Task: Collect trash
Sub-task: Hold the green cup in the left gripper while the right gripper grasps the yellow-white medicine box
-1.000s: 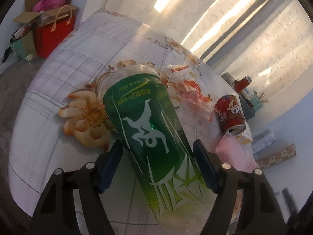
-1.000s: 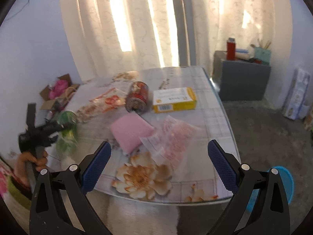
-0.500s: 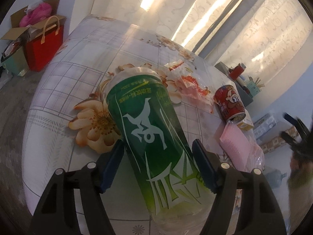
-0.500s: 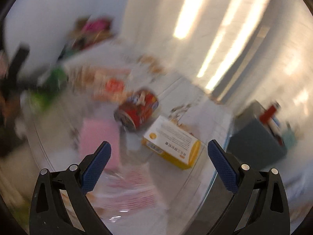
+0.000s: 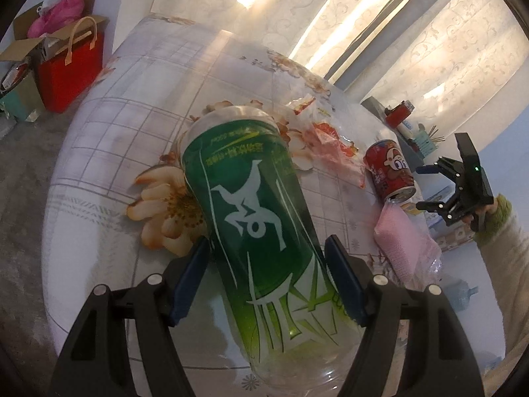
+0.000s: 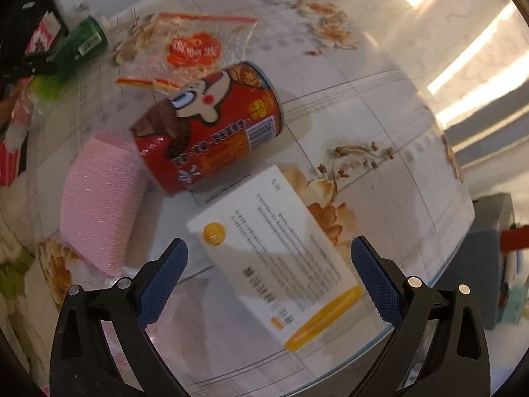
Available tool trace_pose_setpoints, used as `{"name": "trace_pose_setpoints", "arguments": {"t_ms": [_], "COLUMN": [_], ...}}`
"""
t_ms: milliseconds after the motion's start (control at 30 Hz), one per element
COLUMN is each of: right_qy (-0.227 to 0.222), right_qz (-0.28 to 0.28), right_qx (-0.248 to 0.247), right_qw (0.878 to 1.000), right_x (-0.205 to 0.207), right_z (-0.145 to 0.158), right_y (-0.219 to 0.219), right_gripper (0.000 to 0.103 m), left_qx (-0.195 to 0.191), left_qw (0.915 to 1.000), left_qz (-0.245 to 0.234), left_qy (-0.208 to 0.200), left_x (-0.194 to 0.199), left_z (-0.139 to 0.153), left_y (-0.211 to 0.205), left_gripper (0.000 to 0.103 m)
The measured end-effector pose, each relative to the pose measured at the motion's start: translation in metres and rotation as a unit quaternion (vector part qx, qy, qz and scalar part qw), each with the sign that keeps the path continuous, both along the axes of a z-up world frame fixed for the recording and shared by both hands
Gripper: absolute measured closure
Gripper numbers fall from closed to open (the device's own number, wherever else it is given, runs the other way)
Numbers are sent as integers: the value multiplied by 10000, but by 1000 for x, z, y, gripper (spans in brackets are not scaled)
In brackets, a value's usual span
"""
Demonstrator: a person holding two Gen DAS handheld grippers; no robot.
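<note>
A green plastic bottle (image 5: 261, 231) sticks out between the blue pads of my left gripper (image 5: 267, 278), which is shut on it above the flowered table (image 5: 132, 122). The same bottle (image 6: 82, 43) shows small at the upper left of the right wrist view. My right gripper (image 6: 267, 278) points steeply down, open and empty, over a white and yellow box (image 6: 274, 248). In the left wrist view the right gripper (image 5: 426, 187) hangs at the table's far right. Beyond the box lie a red can (image 6: 211, 125), a pink pack (image 6: 99, 198) and a clear printed bag (image 6: 195, 46).
A red carrier bag (image 5: 69, 63) and an open cardboard box (image 5: 43, 29) stand on the floor left of the table. A grey cabinet (image 6: 489, 258) with small items stands past the table's edge. Curtains close off the back. A sleeved hand (image 5: 496, 211) holds the right gripper.
My right gripper has swung over the table, rolled and tipped downward, ending above the white and yellow box; it has entered the left wrist view. The left gripper keeps the bottle, barely moved.
</note>
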State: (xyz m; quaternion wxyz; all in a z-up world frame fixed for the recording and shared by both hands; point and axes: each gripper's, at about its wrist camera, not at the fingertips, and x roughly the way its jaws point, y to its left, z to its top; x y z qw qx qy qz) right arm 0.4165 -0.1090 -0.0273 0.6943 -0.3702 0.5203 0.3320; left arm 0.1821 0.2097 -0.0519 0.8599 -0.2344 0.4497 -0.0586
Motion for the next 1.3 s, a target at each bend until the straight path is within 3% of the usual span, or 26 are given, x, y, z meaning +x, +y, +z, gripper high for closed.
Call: {"name": "trace_pose_setpoints", "arguments": {"t_ms": [267, 433, 600, 833, 1000, 1100, 1300], "right_qy": [627, 614, 63, -259, -560, -846, -1436], "right_qz": [-444, -663, -756, -1197, -1551, -1886, -2717], "right_qx": [298, 400, 343, 553, 524, 622, 1014], "right_qw": [9966, 9951, 9965, 9909, 9849, 9764, 9462], "right_x": [16, 4, -10, -27, -29, -40, -73], "right_z": [-23, -25, -27, -21, -8, 6, 41], "right_y": [-18, -35, -39, -54, -70, -86, -117], "right_gripper": [8, 8, 10, 26, 27, 27, 28], "left_qx": [-141, -112, -155, -201, -242, -308, 29], "left_qw": [9998, 9998, 9996, 9991, 9983, 9977, 9982], "left_qz": [115, 120, 163, 280, 439, 547, 601], "left_qy": [80, 101, 189, 251, 301, 272, 27], "left_x": [-3, -4, -1, -3, -6, -8, -15], "left_z": [-3, -2, -3, -5, -6, -6, 5], "left_y": [3, 2, 1, 1, -1, -2, -10], "left_gripper": [33, 33, 33, 33, 34, 38, 41]}}
